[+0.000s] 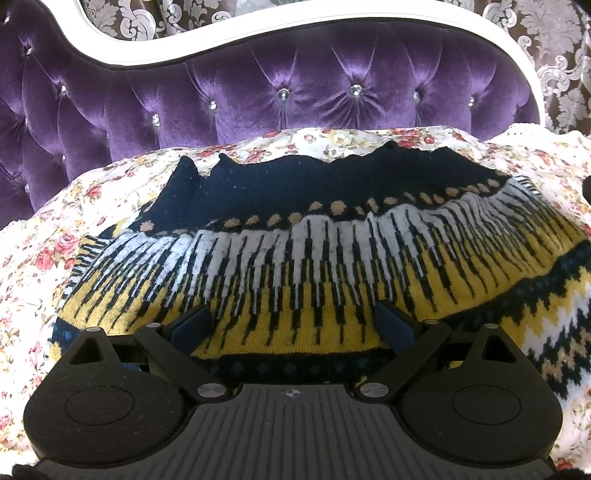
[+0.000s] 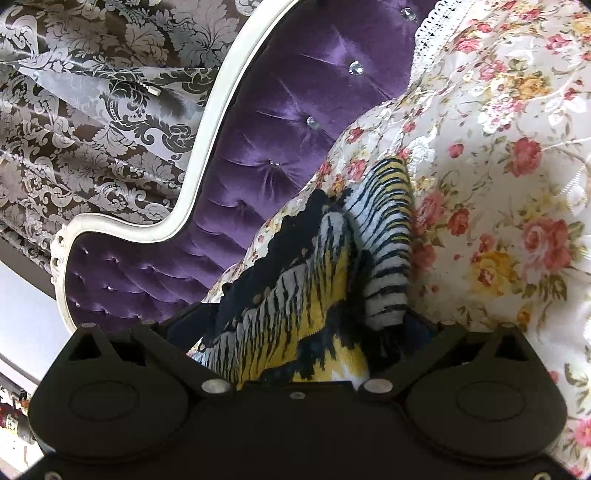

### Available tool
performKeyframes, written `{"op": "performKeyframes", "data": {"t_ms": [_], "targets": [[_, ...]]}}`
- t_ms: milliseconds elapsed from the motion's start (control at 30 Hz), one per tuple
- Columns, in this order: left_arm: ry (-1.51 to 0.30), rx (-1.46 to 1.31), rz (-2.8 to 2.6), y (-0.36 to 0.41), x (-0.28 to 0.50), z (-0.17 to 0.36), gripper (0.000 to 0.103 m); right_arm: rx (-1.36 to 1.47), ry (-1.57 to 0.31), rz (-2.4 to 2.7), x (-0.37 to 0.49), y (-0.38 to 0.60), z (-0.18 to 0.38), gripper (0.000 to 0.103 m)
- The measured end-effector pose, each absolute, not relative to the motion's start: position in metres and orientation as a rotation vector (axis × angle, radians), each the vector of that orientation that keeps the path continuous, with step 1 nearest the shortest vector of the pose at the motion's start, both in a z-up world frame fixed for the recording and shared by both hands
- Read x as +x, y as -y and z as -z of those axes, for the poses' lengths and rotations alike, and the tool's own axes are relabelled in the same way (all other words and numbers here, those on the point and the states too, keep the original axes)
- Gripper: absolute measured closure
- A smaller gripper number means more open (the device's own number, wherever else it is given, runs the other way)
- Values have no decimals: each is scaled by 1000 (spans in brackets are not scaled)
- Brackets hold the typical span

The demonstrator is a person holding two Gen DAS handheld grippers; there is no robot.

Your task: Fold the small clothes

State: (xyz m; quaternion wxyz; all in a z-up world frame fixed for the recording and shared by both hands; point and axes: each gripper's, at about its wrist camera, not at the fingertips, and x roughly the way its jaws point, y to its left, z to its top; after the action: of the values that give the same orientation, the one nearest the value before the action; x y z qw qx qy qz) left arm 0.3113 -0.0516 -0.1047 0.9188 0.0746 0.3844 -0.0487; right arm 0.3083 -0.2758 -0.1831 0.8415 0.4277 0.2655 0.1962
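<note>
Left gripper (image 1: pixel 291 325): jaws stand wide apart. Both blue-padded fingers (image 1: pixel 194 325) rest low against the knitted sweater (image 1: pixel 295 266), one on each side of a span of its yellow-and-black band. Nothing is pinched between them; whether the pads press on the knit or only hover just above it cannot be told.

Right gripper (image 2: pixel 295 332): jaws also spread wide, but the gap is filled. A bunched fold of the sweater (image 2: pixel 295 295) sits between the fingers, crowding up to the gripper body. The fingertips are largely hidden by the fabric, so whether they actually clamp the cloth cannot be told. A white-and-black striped portion (image 2: pixel 388 258) stands up in a ridge on the gripper's right side, touching the bedspread beside it.

Sweater: lies spread across the floral bedspread (image 1: pixel 55 240), navy ribbed edge (image 1: pixel 295 184) farthest from the left gripper, then a row of tan dots, then white, then yellow bands nearer. A zigzag pattern shows at the near right. The navy edge is wavy, not flat.

Beyond the sweater the bedspread runs on to a purple tufted headboard (image 1: pixel 258 92) with crystal buttons and a white frame (image 1: pixel 332 22). Behind that hangs a brown-and-silver damask curtain (image 2: pixel 92 110).
</note>
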Motion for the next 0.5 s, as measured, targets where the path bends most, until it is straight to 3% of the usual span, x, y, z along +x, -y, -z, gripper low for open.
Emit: {"op": "performKeyframes", "data": {"t_ms": [233,300,367,433,500], "targets": [[-790,152,97,52,311,105,5,838,-568,-403,310,267,180,1],[-790,153,98,51,311,105,5,809,-589,-384,311,265,178,16],[-789,152,98,51,311,105,5,819,-617,-367,313,265,183,51],[-789,152,98,52,311,105,5,836,-641,-359,315,265,190,65],[-788,151,99,51,312,104,5,811,-632,-346,314,263,188,68]]}}
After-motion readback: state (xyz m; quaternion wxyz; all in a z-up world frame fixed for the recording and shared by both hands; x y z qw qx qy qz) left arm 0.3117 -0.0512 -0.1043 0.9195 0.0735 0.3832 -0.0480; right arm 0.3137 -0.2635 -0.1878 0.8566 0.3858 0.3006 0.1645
